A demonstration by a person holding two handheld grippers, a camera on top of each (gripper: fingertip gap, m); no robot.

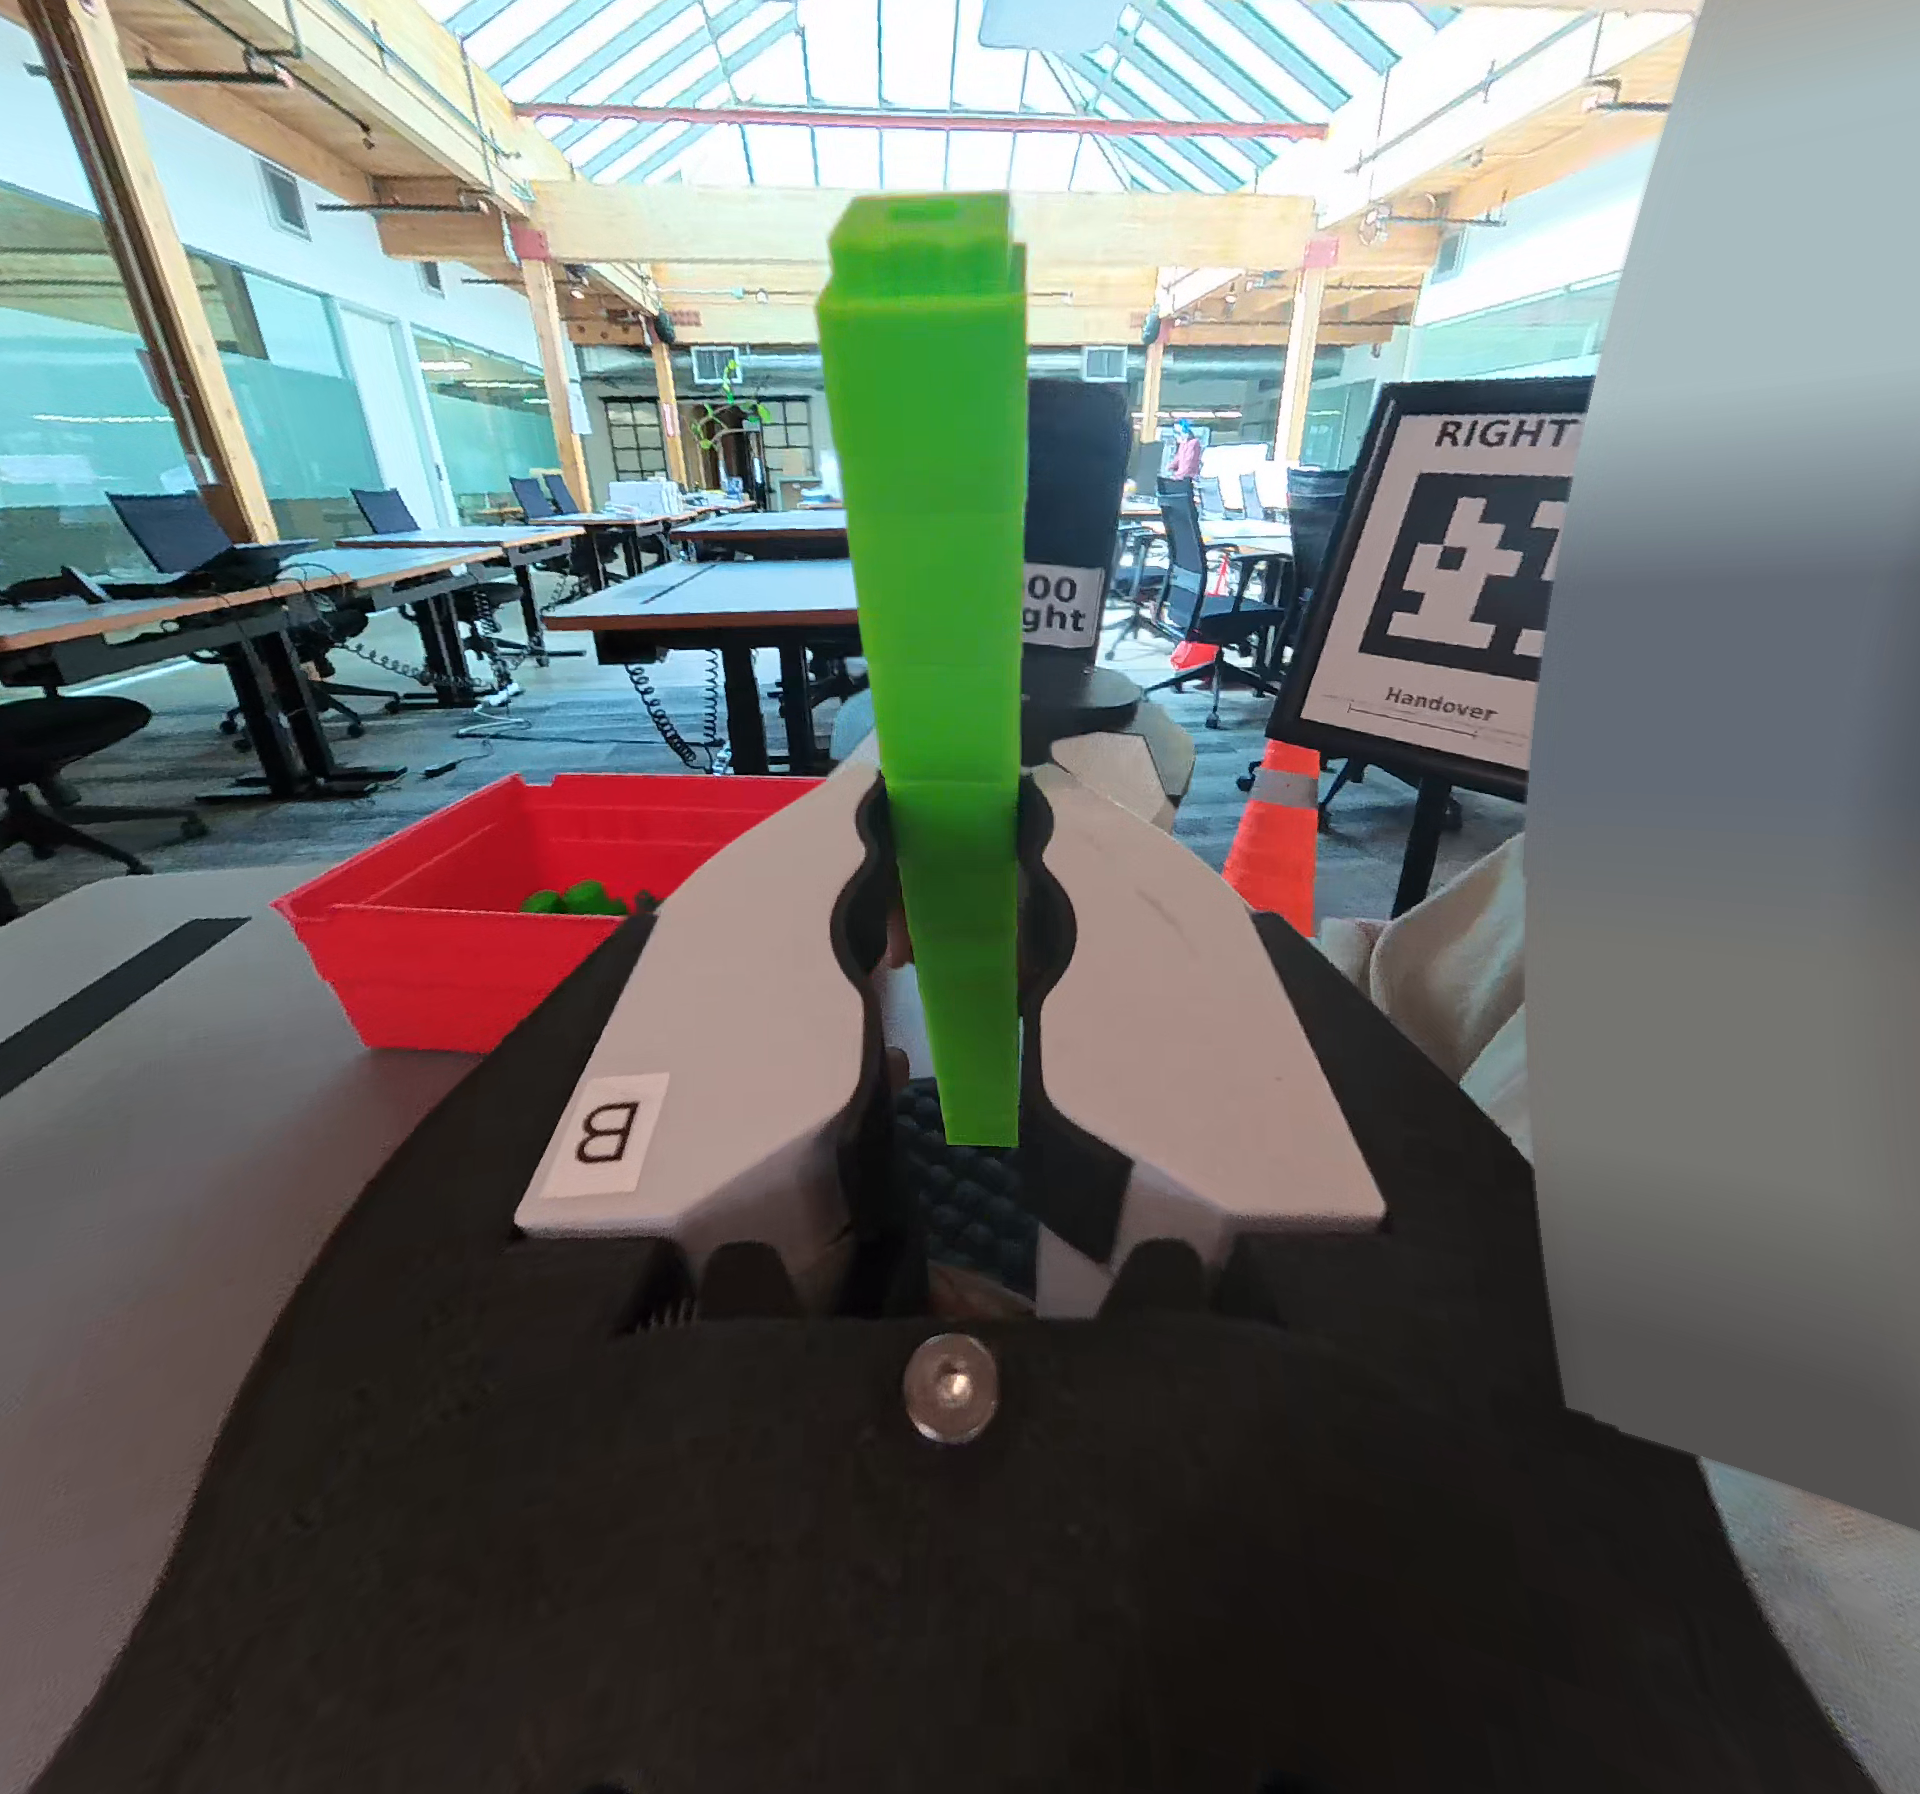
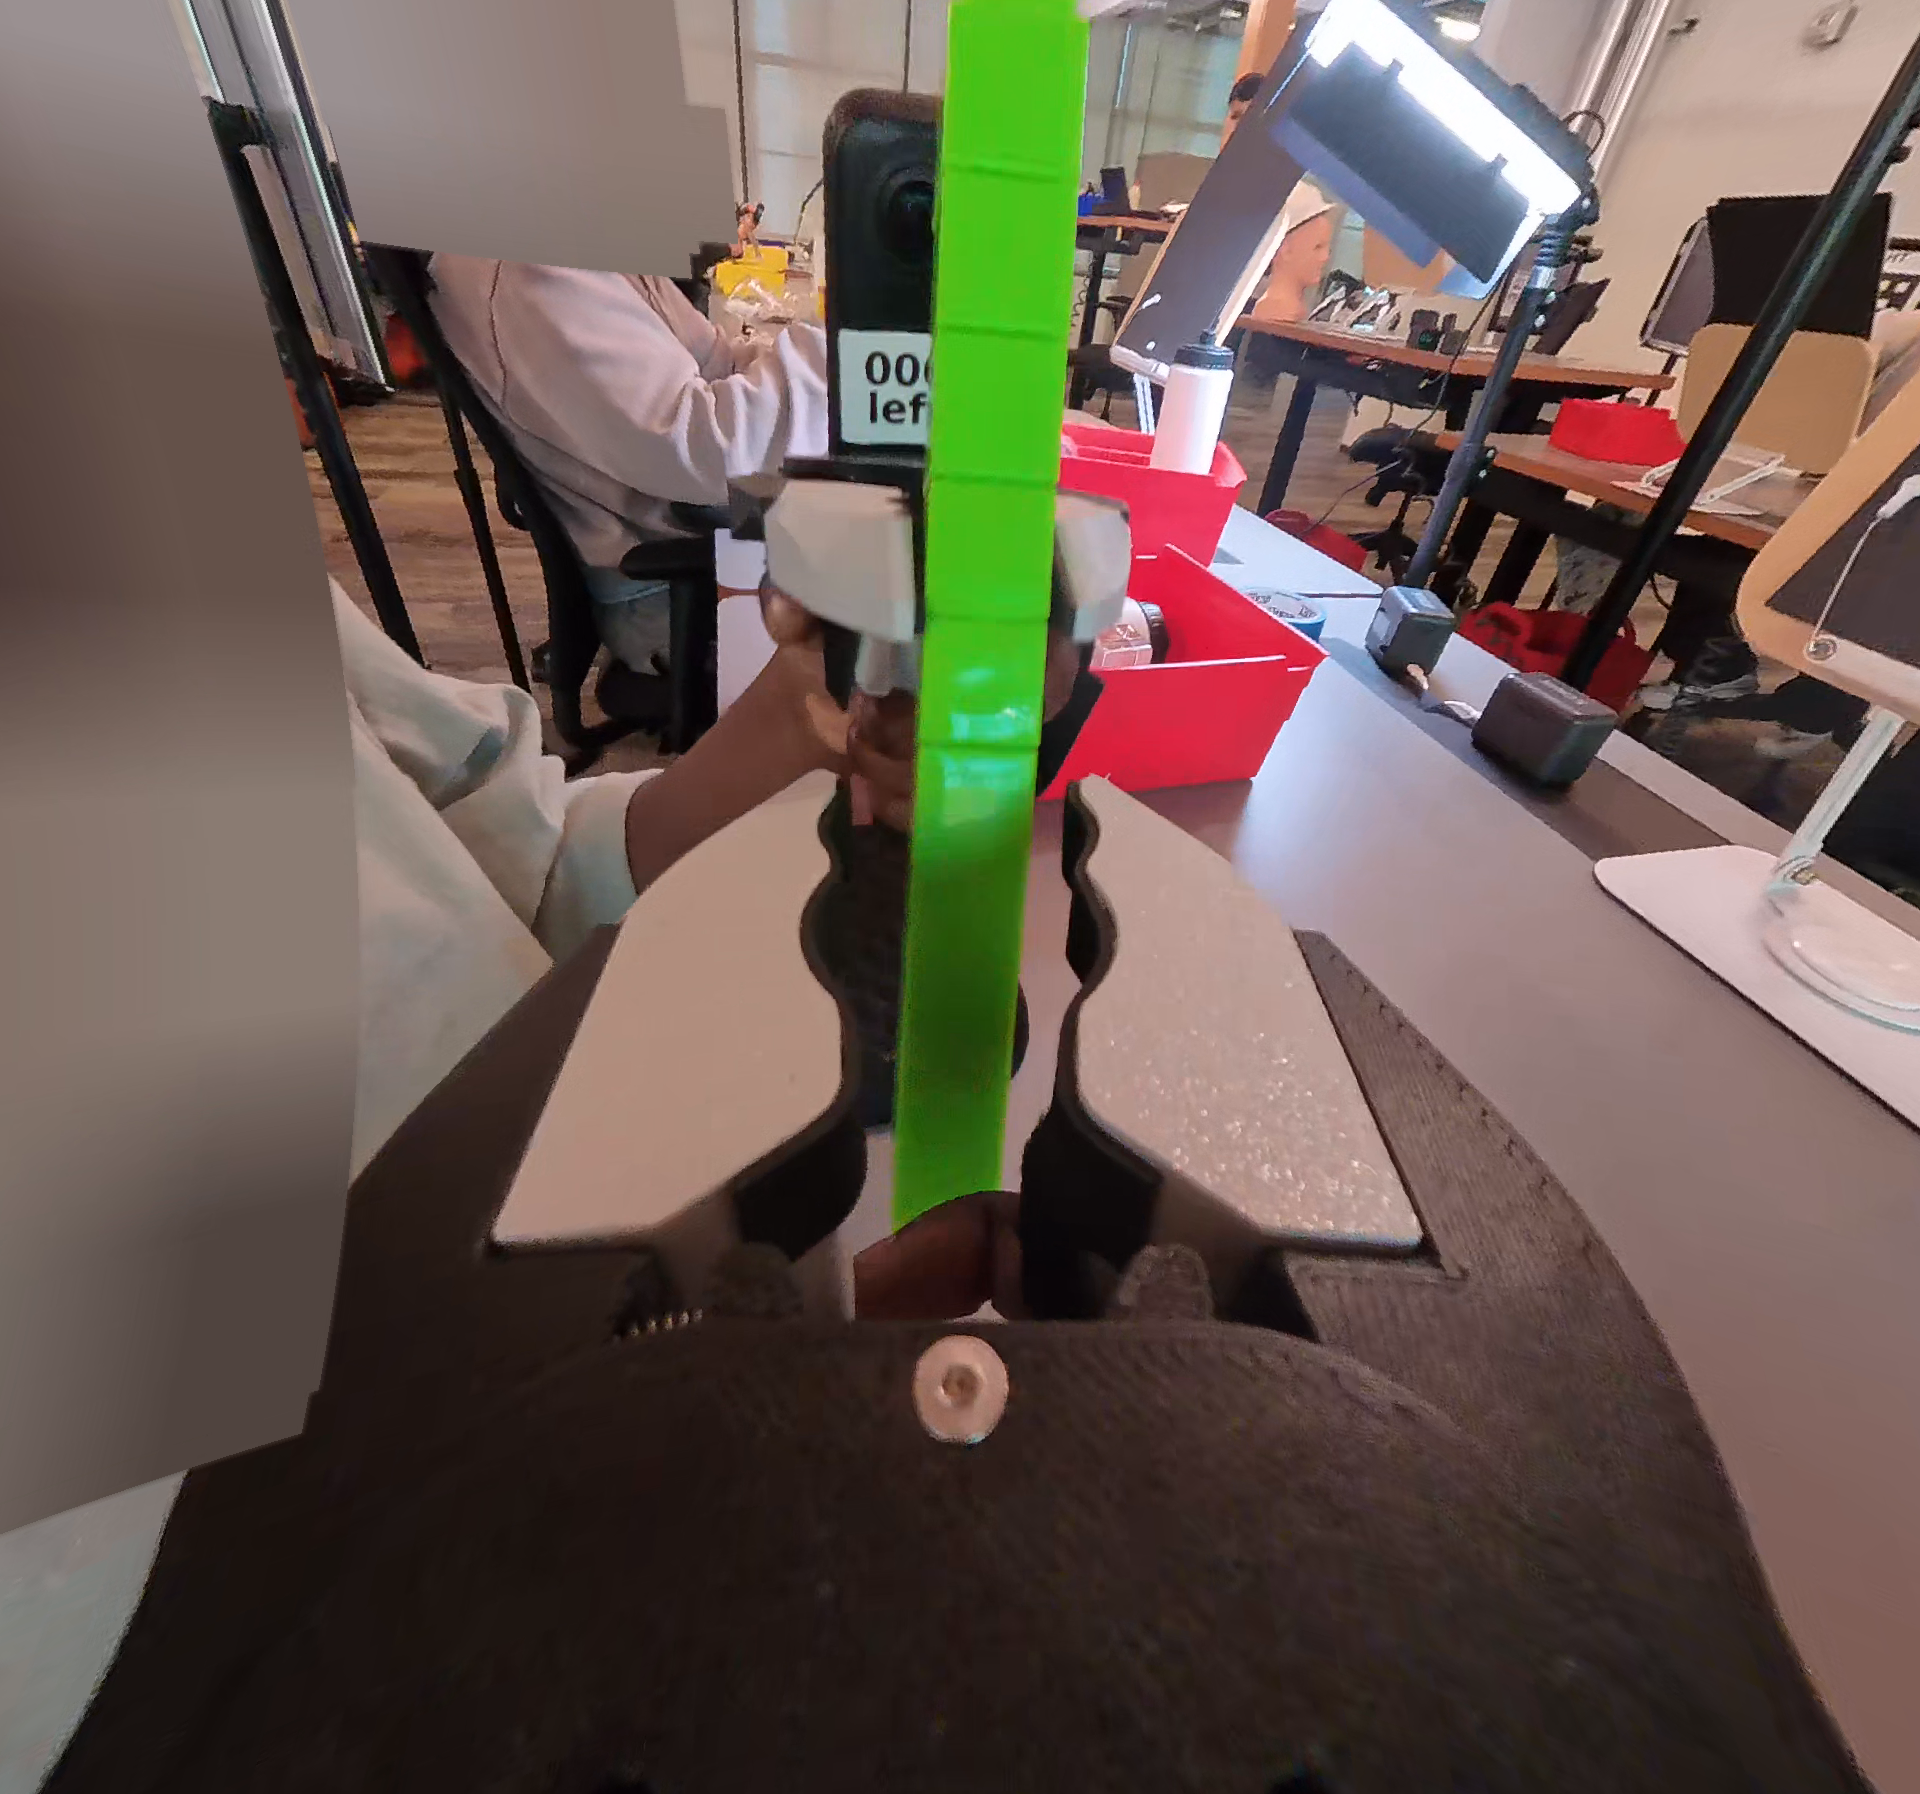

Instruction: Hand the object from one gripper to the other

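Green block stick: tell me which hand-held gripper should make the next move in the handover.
Right. The left hand-held gripper is already clamped on the green block stick. The right hand-held gripper straddles its lower part with a gap showing beside it, so it probably only needs to close.

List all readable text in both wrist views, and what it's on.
I won't quote writing; these things carry it:
White sticker on the left tongs: one large character, legible.
Framed sign at right: words and a black-and-white marker, legible.
White label on the black camera: partly hidden by the green bar.
Tape roll: too small to read.
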